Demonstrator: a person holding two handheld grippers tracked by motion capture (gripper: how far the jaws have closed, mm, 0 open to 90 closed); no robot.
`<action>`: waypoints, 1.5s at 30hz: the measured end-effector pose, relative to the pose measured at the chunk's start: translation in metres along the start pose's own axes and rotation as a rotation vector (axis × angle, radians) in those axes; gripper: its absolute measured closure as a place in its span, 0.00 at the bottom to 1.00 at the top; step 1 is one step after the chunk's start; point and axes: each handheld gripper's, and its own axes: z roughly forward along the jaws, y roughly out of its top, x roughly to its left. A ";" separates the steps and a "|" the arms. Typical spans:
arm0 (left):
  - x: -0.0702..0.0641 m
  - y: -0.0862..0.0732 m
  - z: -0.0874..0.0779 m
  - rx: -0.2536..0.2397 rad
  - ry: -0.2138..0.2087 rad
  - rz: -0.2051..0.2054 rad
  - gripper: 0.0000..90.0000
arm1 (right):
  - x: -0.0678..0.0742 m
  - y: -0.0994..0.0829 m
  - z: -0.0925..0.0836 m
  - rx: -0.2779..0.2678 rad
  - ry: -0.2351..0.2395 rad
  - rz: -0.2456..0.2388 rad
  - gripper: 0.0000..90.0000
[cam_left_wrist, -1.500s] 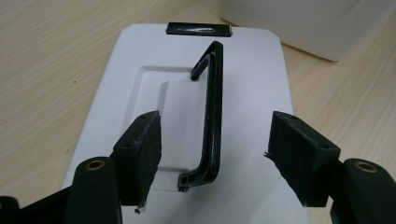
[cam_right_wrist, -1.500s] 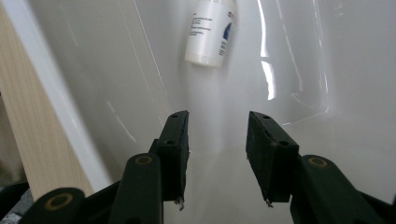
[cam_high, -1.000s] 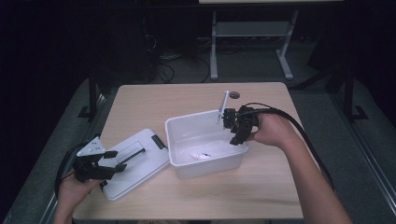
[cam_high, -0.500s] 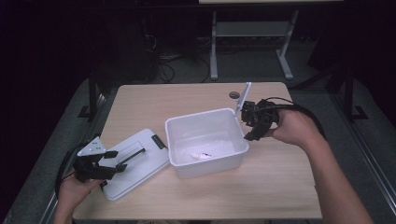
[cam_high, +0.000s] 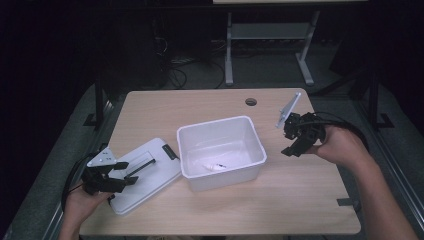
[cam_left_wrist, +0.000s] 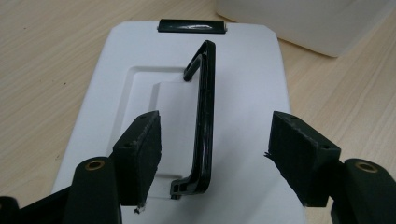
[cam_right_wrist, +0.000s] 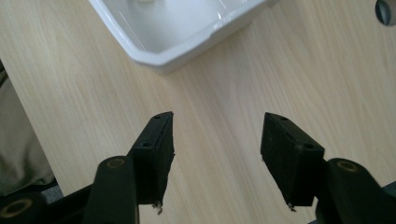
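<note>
The left gripper sits over the near end of the white lid at the table's front left corner, jaws apart with nothing squeezed. The right gripper hangs over bare wood, just right of the white box, and its jaws have just been opening with nothing between them. From above I count one box, one lid and one small white thing lying inside the box.

In the left gripper view, the lid's black handle stands between the two jaws, and neither pad touches it.

In the right gripper view, the right gripper has only wood between its jaws. The box corner lies ahead, with open table all around.
</note>
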 end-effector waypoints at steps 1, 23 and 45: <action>0.000 0.001 0.001 0.001 0.000 0.003 0.37 | 0.000 -0.003 0.002 0.002 0.002 0.008 0.45; 0.001 0.009 0.011 0.083 -0.022 0.016 0.40 | 0.007 -0.057 0.055 -0.037 0.037 0.076 0.38; 0.004 0.022 0.029 0.186 0.018 0.062 0.57 | 0.016 -0.081 0.089 -0.057 0.059 0.099 0.34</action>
